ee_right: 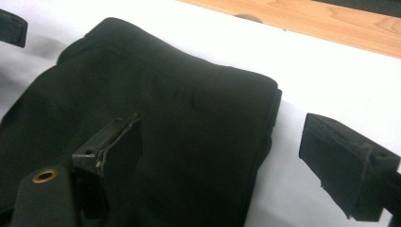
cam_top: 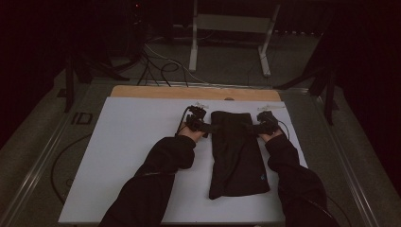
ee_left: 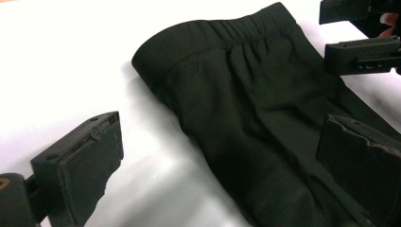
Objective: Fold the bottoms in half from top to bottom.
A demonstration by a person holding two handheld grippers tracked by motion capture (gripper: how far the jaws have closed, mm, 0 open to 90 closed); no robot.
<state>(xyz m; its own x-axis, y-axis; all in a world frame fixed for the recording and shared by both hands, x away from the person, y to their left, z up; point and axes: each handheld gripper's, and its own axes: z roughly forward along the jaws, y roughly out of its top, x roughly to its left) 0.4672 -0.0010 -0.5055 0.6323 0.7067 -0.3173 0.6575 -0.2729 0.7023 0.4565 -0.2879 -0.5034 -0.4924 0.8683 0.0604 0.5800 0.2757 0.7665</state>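
Black folded fabric trousers [cam_top: 238,153] lie on the white bench [cam_top: 127,142]; left hand-held gripper [cam_top: 208,127] and right hand-held gripper [cam_top: 253,127] straddle the waistband edges, jaws apart.

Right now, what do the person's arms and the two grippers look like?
Both forearms wear long black sleeves. The left gripper and right gripper are black, each trailing a thin dark cable. Close up, the jaws are blocky with flat, worn black pads that have ragged edges, and a brass-coloured ring sits at one jaw's base.
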